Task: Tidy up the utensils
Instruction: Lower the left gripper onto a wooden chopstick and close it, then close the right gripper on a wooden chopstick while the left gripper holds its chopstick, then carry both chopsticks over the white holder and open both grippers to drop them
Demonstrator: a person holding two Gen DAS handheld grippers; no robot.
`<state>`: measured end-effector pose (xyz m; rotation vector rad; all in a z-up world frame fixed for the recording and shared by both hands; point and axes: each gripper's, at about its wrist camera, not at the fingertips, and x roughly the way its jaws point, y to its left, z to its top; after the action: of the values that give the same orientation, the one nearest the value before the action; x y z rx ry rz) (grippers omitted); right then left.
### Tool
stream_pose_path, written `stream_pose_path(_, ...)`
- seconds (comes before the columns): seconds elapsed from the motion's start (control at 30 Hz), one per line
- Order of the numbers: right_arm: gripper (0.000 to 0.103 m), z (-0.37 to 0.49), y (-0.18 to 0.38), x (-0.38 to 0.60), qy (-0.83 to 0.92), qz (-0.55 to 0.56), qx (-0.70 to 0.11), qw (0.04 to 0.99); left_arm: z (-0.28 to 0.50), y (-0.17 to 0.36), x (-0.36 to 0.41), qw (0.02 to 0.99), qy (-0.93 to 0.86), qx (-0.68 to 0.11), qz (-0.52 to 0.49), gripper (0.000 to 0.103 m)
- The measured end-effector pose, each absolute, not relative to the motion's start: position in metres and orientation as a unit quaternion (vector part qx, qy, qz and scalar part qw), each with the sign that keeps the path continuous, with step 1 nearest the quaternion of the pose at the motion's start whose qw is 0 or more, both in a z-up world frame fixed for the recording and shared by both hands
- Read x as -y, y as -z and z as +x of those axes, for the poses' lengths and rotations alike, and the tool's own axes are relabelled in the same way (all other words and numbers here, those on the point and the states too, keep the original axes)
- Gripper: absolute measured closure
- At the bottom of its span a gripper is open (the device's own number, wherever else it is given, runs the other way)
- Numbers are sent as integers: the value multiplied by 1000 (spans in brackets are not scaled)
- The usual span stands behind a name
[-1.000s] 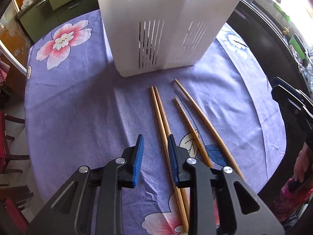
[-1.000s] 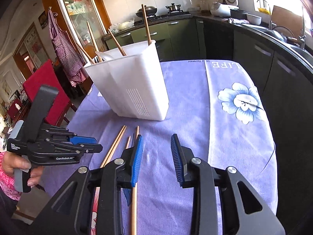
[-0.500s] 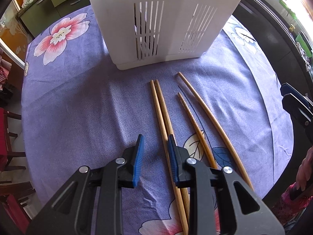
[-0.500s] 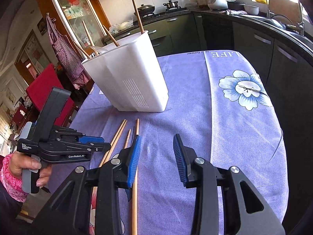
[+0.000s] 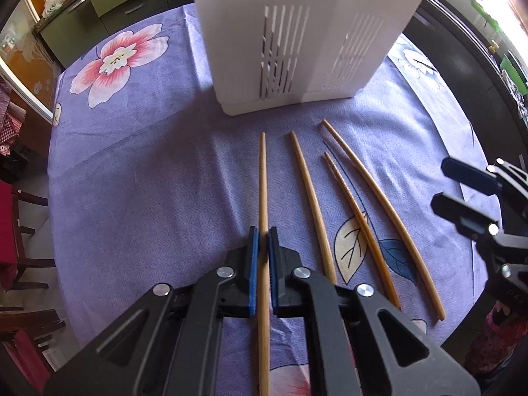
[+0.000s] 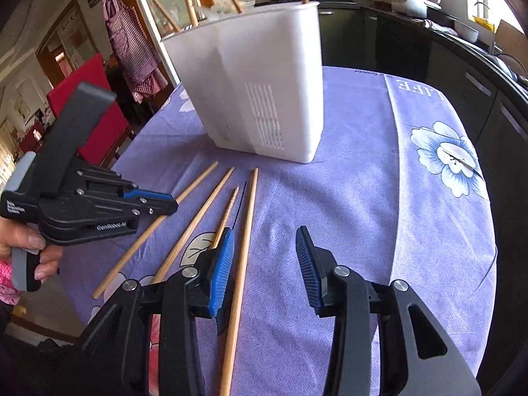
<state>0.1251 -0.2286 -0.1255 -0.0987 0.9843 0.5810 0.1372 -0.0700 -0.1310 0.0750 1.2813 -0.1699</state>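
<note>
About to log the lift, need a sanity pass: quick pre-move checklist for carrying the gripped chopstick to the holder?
1. Left gripper shut on one chopstick only: ok.
2. Grip point: about mid-length, with shaft showing ahead of and behind the pads: ok.
3. Neighbouring chopstick apart from the held one: ok.
4. White utensil holder upright, top open, chopsticks already standing in it: ok.
5. Right gripper open, empty, off to the side of the lift path: ok.
6. Whether the held chopstick is off the purple tablecloth: cannot tell.
</note>
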Motion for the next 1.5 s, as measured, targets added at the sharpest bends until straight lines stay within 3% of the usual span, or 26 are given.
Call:
stream_pose_path(0.33, 68, 145, 154, 188, -266, -103, -498, 819, 127, 107, 35, 816, 70, -573, 16, 97)
stream_pose_path(0.57, 87, 154, 157, 177, -246, -116, -501, 822, 116, 97, 31, 821, 84, -564, 6, 97)
stream_pose_path(0.9, 96, 153, 157, 172, -234, -120, -494, 829, 111, 93, 39, 822, 98, -561, 11, 97)
stream_pose_path(1.5, 96, 104, 48, 249, -255, -1, -375, 891, 97, 54, 37, 844, 110, -524, 8, 97)
